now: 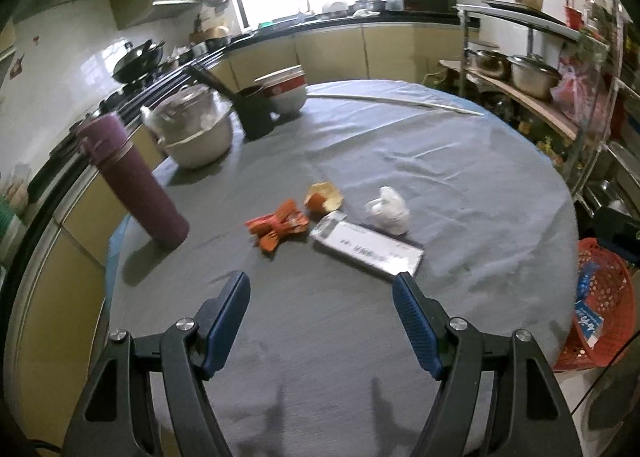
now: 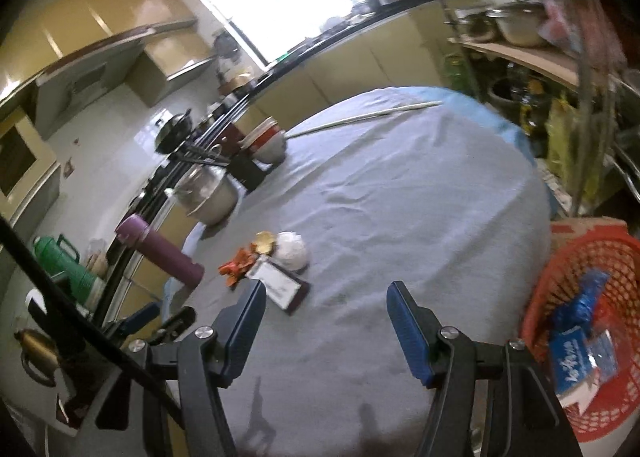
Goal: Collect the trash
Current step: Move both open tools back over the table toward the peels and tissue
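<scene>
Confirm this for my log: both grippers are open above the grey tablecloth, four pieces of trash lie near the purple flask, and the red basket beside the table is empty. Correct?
Not quite: the red basket is not empty. The right wrist view shows blue packaging already in it. The rest holds: left gripper and right gripper are open, trash near the purple flask.

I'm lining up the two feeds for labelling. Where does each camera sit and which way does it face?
Left wrist: on the left gripper, low over the near table edge, facing the window; its own open fingers show, and the basket at far right.
Right wrist: on the right gripper, further right and tilted, nearer the basket; its open fingers show, and the left gripper at lower left.
Shared: box, tissue, orange wrapper, peel, purple flask.
</scene>
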